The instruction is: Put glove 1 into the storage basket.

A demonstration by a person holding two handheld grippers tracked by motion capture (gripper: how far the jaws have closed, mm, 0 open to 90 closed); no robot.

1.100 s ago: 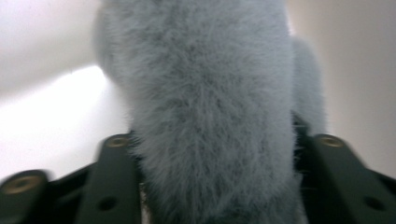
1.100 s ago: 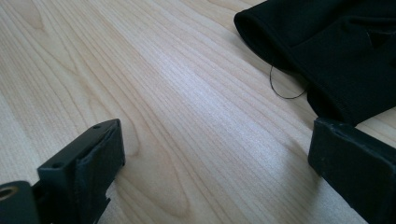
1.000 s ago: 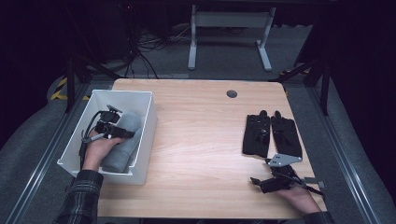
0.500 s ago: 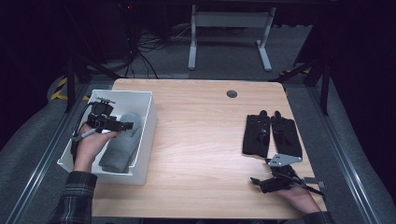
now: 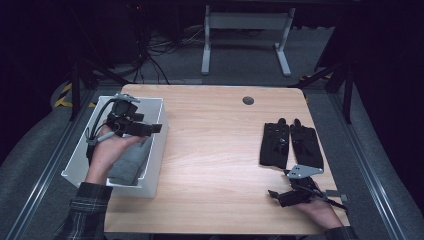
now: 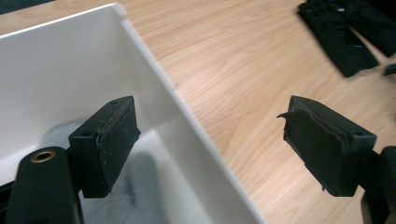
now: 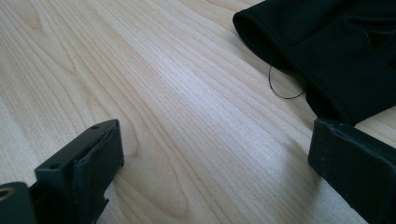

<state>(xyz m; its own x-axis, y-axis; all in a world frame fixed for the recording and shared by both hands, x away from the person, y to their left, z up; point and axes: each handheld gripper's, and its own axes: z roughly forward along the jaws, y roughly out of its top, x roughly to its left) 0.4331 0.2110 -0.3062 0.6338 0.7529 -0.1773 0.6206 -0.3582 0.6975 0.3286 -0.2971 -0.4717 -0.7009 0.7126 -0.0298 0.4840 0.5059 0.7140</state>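
Gloves (image 5: 290, 144) lay flat, side by side, on the desk (image 5: 215, 150), unsorted.
Left hand-held gripper (image 5: 150, 129) hung jaws apart over the white bin (image 5: 155, 155) holding a grey item (image 5: 131, 162); right hand-held gripper (image 5: 276, 195), jaws apart, rested near the gloves, probably for pickup.

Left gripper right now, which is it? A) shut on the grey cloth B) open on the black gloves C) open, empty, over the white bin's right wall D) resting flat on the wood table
C: the left gripper has its jaws spread with nothing between them, straddling the white plastic bin's wall, with the folded grey cloth lying in the bin below.
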